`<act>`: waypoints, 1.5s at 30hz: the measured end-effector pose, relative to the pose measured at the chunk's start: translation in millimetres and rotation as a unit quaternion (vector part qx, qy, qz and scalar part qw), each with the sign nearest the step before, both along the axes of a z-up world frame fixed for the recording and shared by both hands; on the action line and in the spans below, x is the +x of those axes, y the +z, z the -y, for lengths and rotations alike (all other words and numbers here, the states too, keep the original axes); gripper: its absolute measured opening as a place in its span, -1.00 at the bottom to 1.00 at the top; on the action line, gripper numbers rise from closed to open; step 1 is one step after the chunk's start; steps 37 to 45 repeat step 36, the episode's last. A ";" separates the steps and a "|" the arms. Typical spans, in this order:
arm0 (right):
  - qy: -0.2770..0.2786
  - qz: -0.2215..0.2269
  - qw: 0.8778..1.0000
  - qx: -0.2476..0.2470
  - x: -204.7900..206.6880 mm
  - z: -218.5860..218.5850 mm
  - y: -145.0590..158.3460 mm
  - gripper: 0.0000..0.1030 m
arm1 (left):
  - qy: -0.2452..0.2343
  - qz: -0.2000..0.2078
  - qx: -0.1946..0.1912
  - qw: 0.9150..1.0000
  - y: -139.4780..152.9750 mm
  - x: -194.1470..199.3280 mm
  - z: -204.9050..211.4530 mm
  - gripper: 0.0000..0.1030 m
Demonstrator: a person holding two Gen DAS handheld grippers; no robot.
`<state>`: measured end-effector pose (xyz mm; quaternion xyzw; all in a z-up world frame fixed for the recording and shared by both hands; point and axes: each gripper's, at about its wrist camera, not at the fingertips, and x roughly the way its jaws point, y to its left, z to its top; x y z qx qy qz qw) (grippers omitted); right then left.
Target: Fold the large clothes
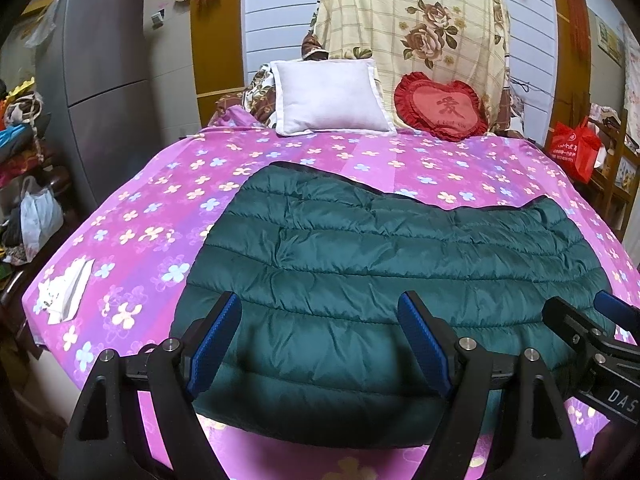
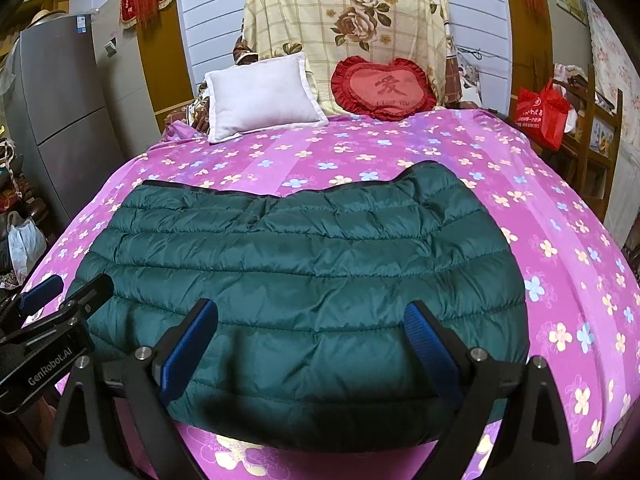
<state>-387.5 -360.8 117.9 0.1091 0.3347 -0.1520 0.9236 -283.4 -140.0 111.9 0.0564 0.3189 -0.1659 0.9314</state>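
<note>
A dark green quilted puffer jacket (image 1: 384,264) lies flat and folded on the bed's pink flowered sheet (image 1: 160,208); it also shows in the right wrist view (image 2: 304,264). My left gripper (image 1: 320,312) is open and empty, held above the jacket's near left part. My right gripper (image 2: 310,320) is open and empty above the jacket's near edge. The right gripper also shows at the right edge of the left wrist view (image 1: 588,312). The left gripper also shows at the left edge of the right wrist view (image 2: 68,288).
A white pillow (image 1: 332,96) and a red heart cushion (image 1: 440,106) lean at the bed's head under a floral cloth (image 1: 420,12). A white tissue pack (image 1: 66,290) lies near the bed's left edge. A grey fridge (image 1: 100,80) stands left; a red bag (image 1: 574,148) right.
</note>
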 end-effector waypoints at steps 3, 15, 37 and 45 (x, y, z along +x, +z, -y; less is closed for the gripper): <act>-0.001 0.000 1.000 0.001 -0.3 1.0 -0.8 0.87 | -0.001 -0.002 0.000 1.000 -1.2 -0.5 1.1 0.20; -0.002 -0.001 1.000 0.002 -0.5 1.6 -1.9 0.87 | -0.001 -0.003 0.001 1.000 -1.9 -1.3 2.4 0.20; -0.001 -0.007 1.000 0.005 3.3 -1.4 -4.0 0.88 | -0.015 -0.001 0.005 1.000 -7.0 0.8 6.5 0.20; -0.001 -0.007 1.000 0.005 3.3 -1.4 -4.0 0.88 | -0.015 -0.001 0.005 1.000 -7.0 0.8 6.5 0.20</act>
